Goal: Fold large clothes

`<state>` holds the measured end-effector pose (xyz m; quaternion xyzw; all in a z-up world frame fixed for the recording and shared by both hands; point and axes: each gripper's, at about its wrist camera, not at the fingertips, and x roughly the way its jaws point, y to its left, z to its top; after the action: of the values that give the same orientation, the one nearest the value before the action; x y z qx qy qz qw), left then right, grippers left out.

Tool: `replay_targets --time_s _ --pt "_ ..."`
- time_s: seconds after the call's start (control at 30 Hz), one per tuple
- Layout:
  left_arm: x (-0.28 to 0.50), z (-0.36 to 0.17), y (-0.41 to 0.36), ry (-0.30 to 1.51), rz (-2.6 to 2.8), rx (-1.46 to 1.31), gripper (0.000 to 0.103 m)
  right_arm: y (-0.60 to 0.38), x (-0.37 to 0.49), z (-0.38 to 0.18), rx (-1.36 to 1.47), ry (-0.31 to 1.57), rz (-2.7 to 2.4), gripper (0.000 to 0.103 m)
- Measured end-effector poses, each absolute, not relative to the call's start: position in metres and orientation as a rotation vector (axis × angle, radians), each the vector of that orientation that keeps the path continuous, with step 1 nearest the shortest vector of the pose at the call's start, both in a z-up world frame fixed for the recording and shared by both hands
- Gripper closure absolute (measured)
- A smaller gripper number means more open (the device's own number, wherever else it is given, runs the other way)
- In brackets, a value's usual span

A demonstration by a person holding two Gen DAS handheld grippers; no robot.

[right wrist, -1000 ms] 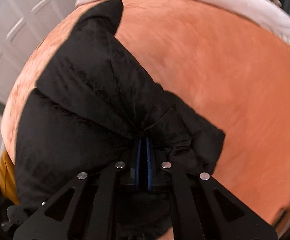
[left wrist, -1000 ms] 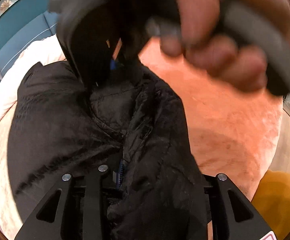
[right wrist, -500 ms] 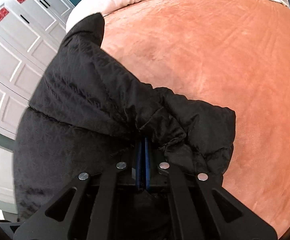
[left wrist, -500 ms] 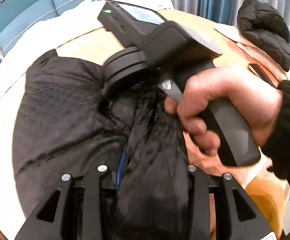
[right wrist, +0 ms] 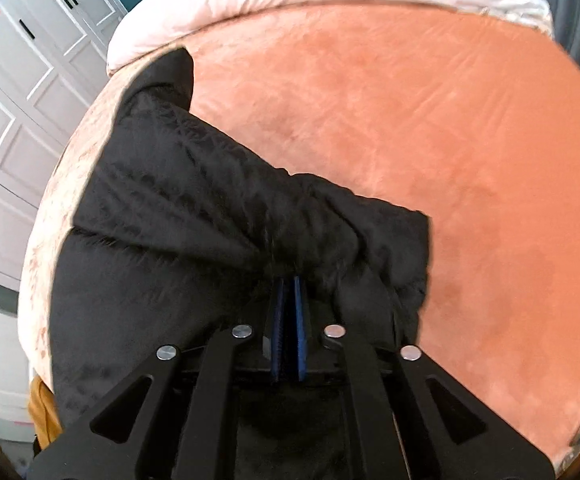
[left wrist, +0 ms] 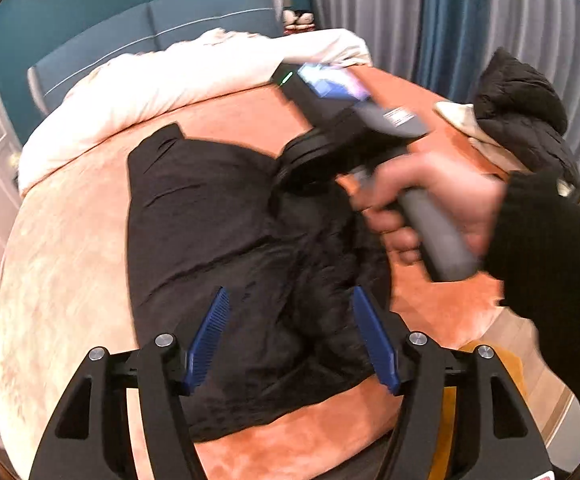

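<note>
- Jacket (left wrist: 218,248): black, puffy, mid-frame on the orange bed (left wrist: 250,440), already folded in on itself.
- Left gripper (left wrist: 290,332): jaws apart, have just been opening; above the jacket, no cloth pinched between the pads.
- Right gripper (right wrist: 288,308): pads nearly together, have just cracked open a little; the jacket's fold bunches at the tips, grip unclear.
- Step: letting go after a fold, I'd judge.
- Next: likely a fresh grip on an edge for another fold.
- No legible writing; red stickers on the wardrobe (right wrist: 30,40), upper left, unreadable.

The jacket (left wrist: 218,240) lies on the bed (left wrist: 70,280) below my left jaws; pillows (left wrist: 178,76) lie beyond it, another jacket (left wrist: 522,120) far right.
</note>
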<state>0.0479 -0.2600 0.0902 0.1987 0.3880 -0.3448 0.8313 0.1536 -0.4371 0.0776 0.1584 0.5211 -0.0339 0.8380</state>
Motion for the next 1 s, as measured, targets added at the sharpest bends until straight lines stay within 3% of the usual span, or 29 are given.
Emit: replay_targets --time_s 0.17,0.27,0.5,1.0 --pt "0.067 0.09 -0.237 0.876 -0.653 0.376 0.04 -0.407 0.087 0.134 0.298 0.986 -0.048 0.091" --pt "0.077 0.084 -0.222 0.904 -0.594 0.359 0.04 -0.39 0.049 0.139 0.313 0.978 -0.022 0.089" --pt "0.099 0.055 -0.209 0.968 -0.502 0.346 0.04 -0.379 0.03 0.078 0.352 1.118 -0.076 0.089" --pt "0.096 0.017 -0.221 0.951 -0.479 0.474 0.029 -0.391 0.012 0.003 0.559 1.115 -0.11 0.09"
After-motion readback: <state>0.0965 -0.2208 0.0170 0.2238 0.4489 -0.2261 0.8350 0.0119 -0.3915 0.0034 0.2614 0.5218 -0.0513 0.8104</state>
